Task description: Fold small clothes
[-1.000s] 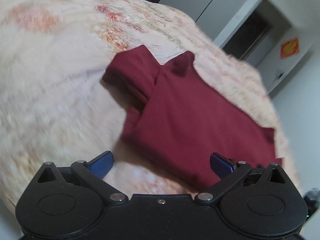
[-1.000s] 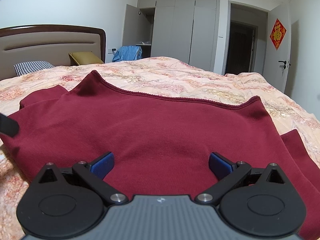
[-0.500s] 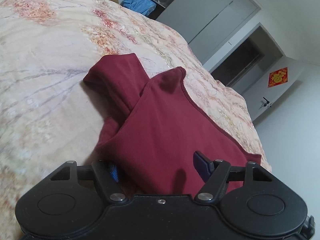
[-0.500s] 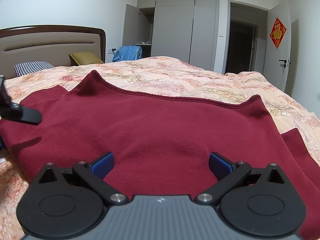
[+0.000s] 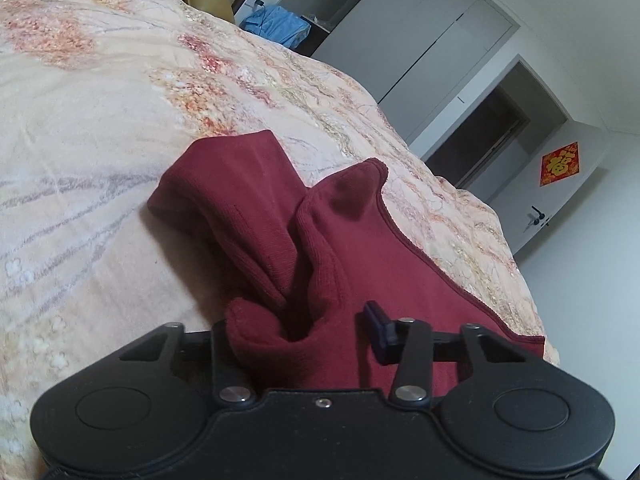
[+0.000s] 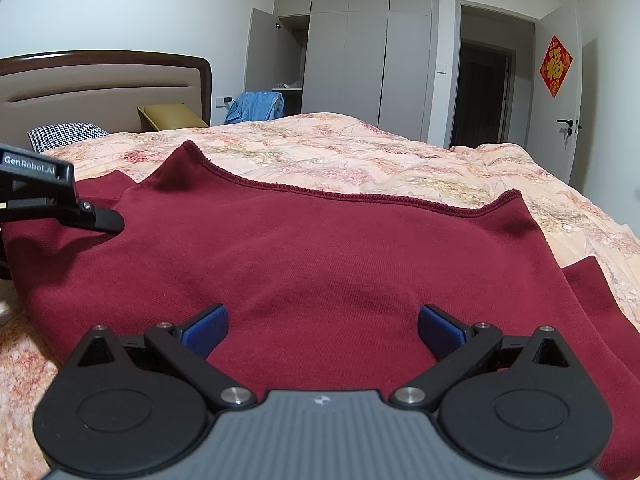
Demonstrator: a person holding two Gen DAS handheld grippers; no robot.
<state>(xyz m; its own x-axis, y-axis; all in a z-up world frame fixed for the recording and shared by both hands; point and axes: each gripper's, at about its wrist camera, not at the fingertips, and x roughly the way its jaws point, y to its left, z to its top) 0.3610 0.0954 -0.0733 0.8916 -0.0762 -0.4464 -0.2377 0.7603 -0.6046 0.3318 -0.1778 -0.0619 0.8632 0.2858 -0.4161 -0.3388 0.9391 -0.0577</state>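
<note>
A maroon garment (image 5: 360, 260) (image 6: 320, 248) lies spread on the floral bed cover (image 5: 100, 140) (image 6: 360, 152), one sleeve folded out to the left. My left gripper (image 5: 298, 328) sits at the garment's left side edge. Its jaws are closing, and the cloth is bunched into a fold between them. The right pad (image 5: 376, 328) touches the fabric; the left pad is hidden behind the bunched cloth. My right gripper (image 6: 322, 324) hovers open over the garment's near part, with flat cloth under its blue pads (image 6: 208, 326). The left gripper (image 6: 60, 204) shows at the left edge of the right wrist view.
A padded headboard (image 6: 100, 80) with a checkered pillow (image 6: 64, 136) and a yellow cushion (image 6: 168, 116) stands at the far left. Blue clothing (image 6: 256, 106) lies beyond the bed by the grey wardrobe (image 6: 360, 48). A dark doorway (image 6: 484, 88) is at the right.
My left gripper has moved in onto the garment's side edge and its jaws have narrowed, gathering the cloth into a bunch. The right gripper has stayed still and open.
</note>
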